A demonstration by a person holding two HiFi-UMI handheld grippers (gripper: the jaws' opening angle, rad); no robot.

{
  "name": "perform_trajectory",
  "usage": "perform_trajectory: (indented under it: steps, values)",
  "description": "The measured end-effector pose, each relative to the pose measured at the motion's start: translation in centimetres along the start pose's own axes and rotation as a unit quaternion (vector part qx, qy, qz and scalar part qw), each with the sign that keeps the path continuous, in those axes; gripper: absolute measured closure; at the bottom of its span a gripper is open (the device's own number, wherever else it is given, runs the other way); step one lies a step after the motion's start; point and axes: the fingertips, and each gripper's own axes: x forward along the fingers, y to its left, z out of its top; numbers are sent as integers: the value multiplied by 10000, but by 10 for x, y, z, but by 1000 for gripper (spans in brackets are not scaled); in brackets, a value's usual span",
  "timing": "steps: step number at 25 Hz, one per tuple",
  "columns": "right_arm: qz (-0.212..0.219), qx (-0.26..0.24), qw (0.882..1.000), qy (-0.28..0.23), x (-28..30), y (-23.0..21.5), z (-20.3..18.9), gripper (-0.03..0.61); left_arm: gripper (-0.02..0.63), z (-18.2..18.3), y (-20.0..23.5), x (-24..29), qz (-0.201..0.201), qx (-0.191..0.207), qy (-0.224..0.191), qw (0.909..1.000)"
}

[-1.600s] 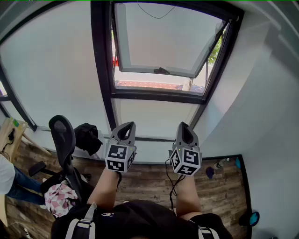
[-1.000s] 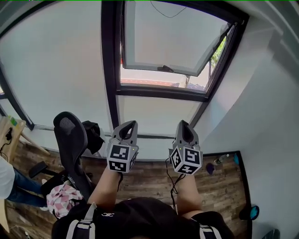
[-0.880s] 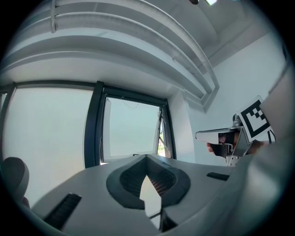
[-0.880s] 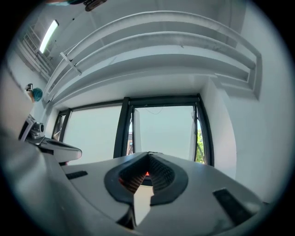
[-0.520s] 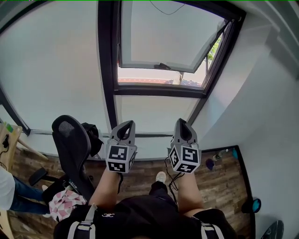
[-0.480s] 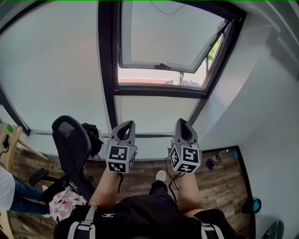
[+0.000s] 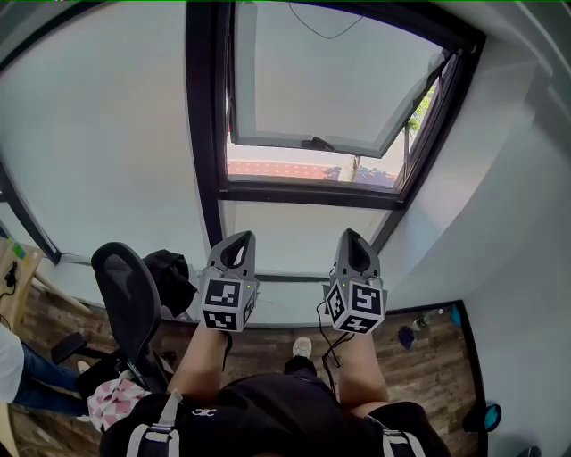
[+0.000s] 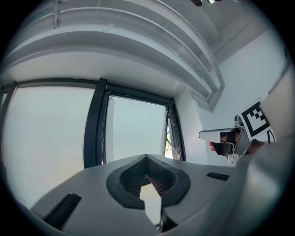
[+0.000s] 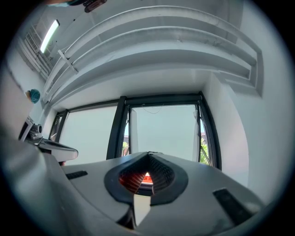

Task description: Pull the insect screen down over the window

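Note:
A black-framed window (image 7: 308,192) fills the wall ahead, and its sash (image 7: 330,80) is tilted open outward with a handle (image 7: 317,143) on the lower rail. From the top of the frame hangs a thin looped cord (image 7: 317,27); no screen is drawn over the opening. My left gripper (image 7: 236,241) and right gripper (image 7: 352,238) are held side by side below the window, both shut and empty, well short of it. The left gripper view looks over its own shut left gripper (image 8: 146,159) at the window (image 8: 136,131). The right gripper view shows the right gripper (image 9: 148,154) under the window (image 9: 163,131).
A black office chair (image 7: 125,299) with a dark bag (image 7: 174,277) behind it stands at the left. A person in jeans (image 7: 18,370) is at the far left. A white wall (image 7: 500,223) closes the right side. Small items (image 7: 406,337) lie in the floor corner.
The view has shifted a little and a shoe has come forward on the floor below me. Both grippers stay shut and level in front of me.

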Motion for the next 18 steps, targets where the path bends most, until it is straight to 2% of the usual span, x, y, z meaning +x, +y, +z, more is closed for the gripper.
perform_trajectory:
  steps: [6,18]
  values:
    - [43,393,9992,-29,59,-42,-15,575,612,-1,4,70,78,94,-80,9999]
    - [4,354,9993,133,193,-133,-49,575,614,-16,1,232,140,114,200,9996]
